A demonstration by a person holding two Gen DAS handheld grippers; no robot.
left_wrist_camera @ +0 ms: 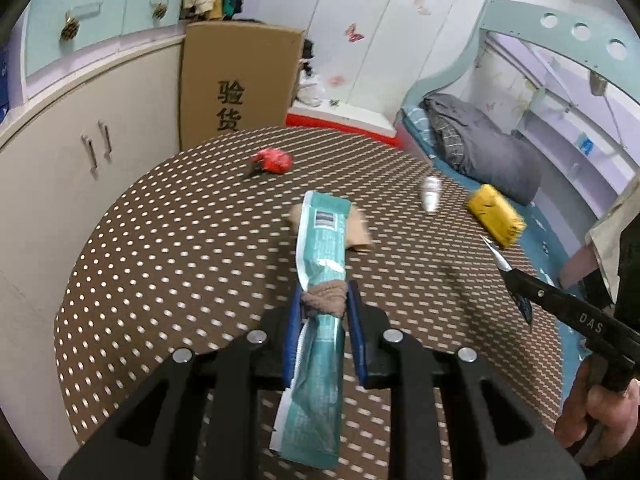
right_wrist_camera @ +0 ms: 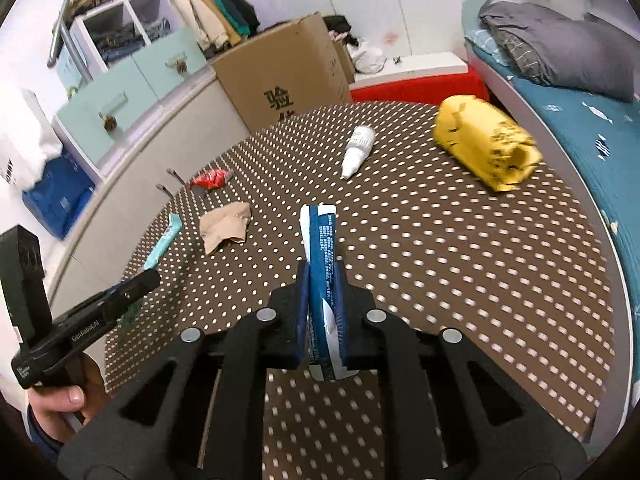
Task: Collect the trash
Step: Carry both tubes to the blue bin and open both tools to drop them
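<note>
Left wrist view: the left gripper (left_wrist_camera: 324, 300) is seen clamped on a teal wrapper (left_wrist_camera: 320, 256), with a bit of beige cloth pinched at the fingertips; the wrapper's long axis runs straight forward along the fingers, its far end raised over the dotted table (left_wrist_camera: 168, 240); just beyond that end a beige scrap (left_wrist_camera: 360, 236) is seen lying on the table; farther ahead and slightly left a red wrapper (left_wrist_camera: 273, 160) is found; ahead to the right a white bottle (left_wrist_camera: 431, 192) lies, and beyond it a yellow bag (left_wrist_camera: 495, 212) at the table edge.

In the right wrist view the right gripper (right_wrist_camera: 322, 280) is closed on a blue packet (right_wrist_camera: 322, 252), also held lengthwise along the fingers; the white bottle and yellow bag lie ahead and to its right, nearer this hand; the beige scrap and red wrapper lie ahead to its left, nearer the left hand.

Both grippers are held low over the table, tilted slightly downward, well apart from each other; no bin can be seen in either view, so both held pieces are judged to need dropping before more is picked.
</note>
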